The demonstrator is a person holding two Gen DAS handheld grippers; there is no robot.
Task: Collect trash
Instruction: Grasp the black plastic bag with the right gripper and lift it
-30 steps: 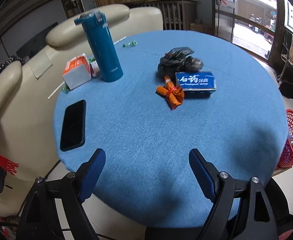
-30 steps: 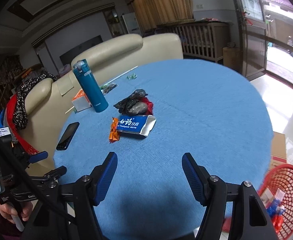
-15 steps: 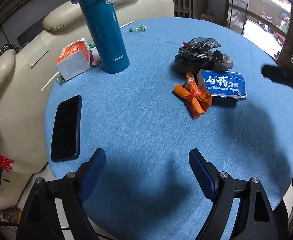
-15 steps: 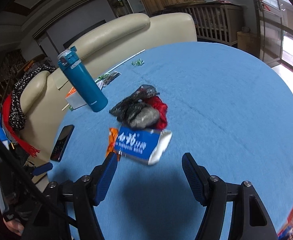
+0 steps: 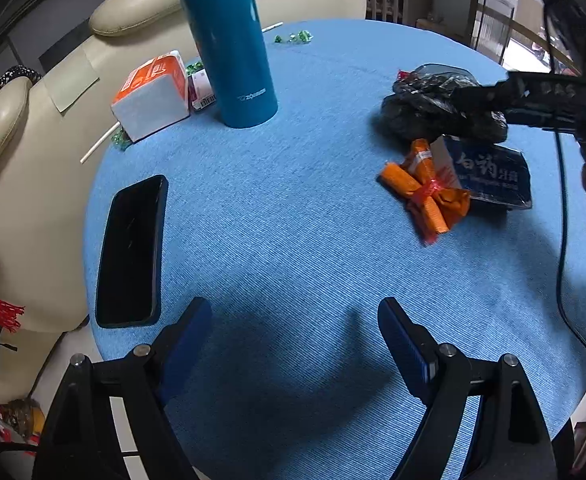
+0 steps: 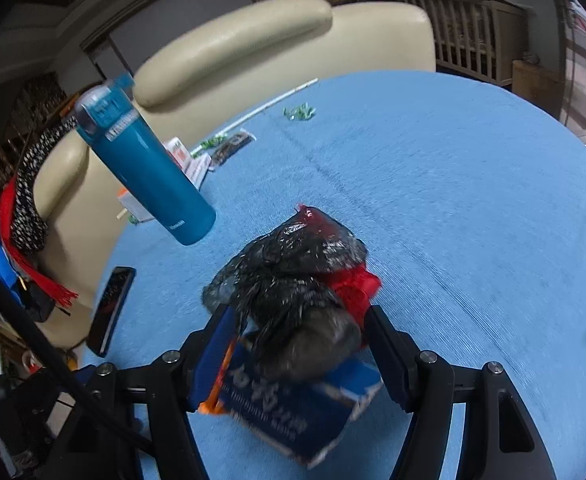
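the left gripper (image 5: 295, 336) hung over a bare stretch of the round blue table (image 5: 293, 220), its blue-padded jaws spread wide with nothing between them. ahead of it and off to its right lay the trash in a tight cluster: an orange wrapper (image 5: 427, 190) nearest, a blue toothpaste box (image 5: 489, 174) touching it on the far side, and a crumpled black plastic bag (image 5: 433, 108) just beyond both. straight ahead and slightly left stood a tall teal bottle (image 5: 231, 48), upright, with an orange-and-white carton (image 5: 151, 94) just beside it on the left. a black phone (image 5: 131, 252) lay flat close by on the gripper's left, near the table's edge, and a cream sofa (image 5: 21, 152) curved around that side.

the right gripper (image 6: 297, 344) had its jaws apart, straddling the black plastic bag (image 6: 289, 292); the bag sat between the pads, and with the blur it was not clear whether either pad touched it. the toothpaste box (image 6: 293, 416) lay under and just in front of the fingers, partly beneath the bag, with a sliver of the orange wrapper (image 6: 215, 398) by the left finger. something red (image 6: 355, 284) showed against the bag's right side. the teal bottle (image 6: 145, 168) stood farther ahead to the left, well apart from the jaws.
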